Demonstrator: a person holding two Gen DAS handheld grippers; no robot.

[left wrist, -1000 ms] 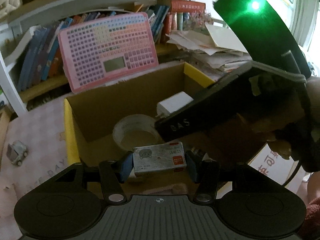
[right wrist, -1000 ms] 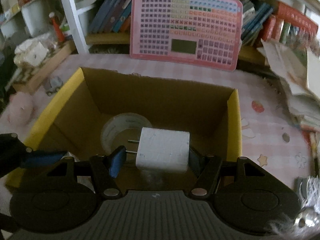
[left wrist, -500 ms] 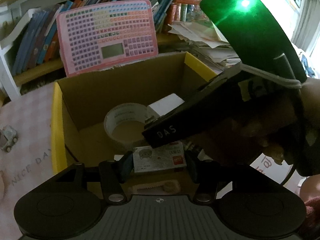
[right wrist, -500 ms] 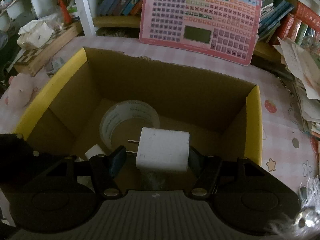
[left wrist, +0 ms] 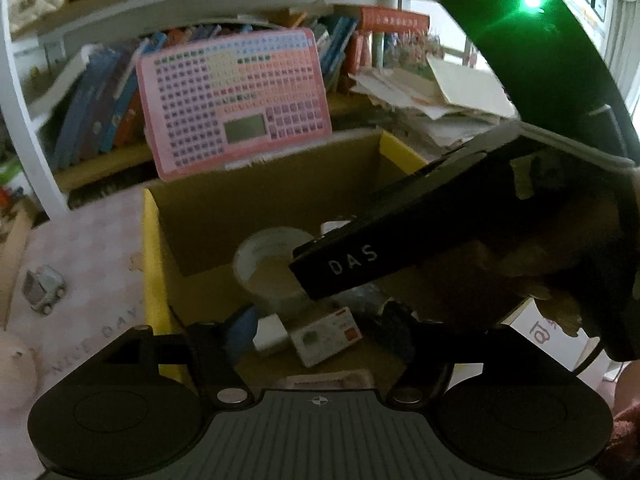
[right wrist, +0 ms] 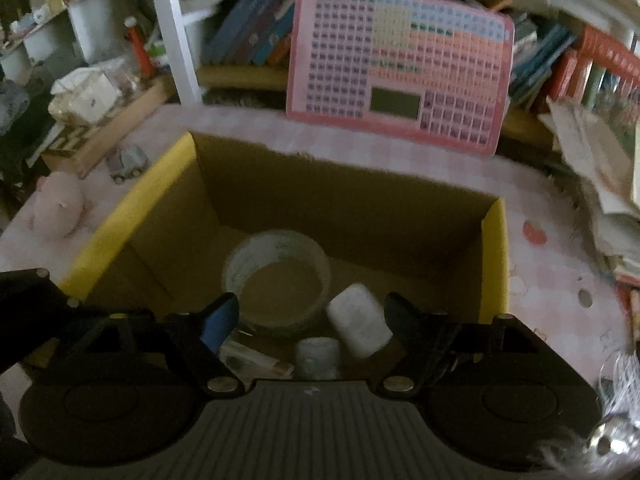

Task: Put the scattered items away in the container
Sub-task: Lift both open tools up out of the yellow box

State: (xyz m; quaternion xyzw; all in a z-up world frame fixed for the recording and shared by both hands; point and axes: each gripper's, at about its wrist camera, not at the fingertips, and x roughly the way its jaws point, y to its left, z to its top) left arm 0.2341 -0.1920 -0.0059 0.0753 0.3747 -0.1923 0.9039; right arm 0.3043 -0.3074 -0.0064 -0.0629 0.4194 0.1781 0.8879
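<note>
White charger (right wrist: 359,320) lies in the box (right wrist: 120,220), between the spread right hand-held gripper (right wrist: 310,320).

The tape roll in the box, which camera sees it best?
The right wrist view: the tape roll shows as a whole ring on the floor of the cardboard box. In the left wrist view, the right hand-held gripper covers part of it.

1 box (right wrist: 494,264), 1 tape roll (right wrist: 276,276), 1 charger (right wrist: 360,324)

Your left gripper (left wrist: 316,330) is black with one blue finger pad (left wrist: 240,326), round silver screws and a grey ribbed middle.
</note>
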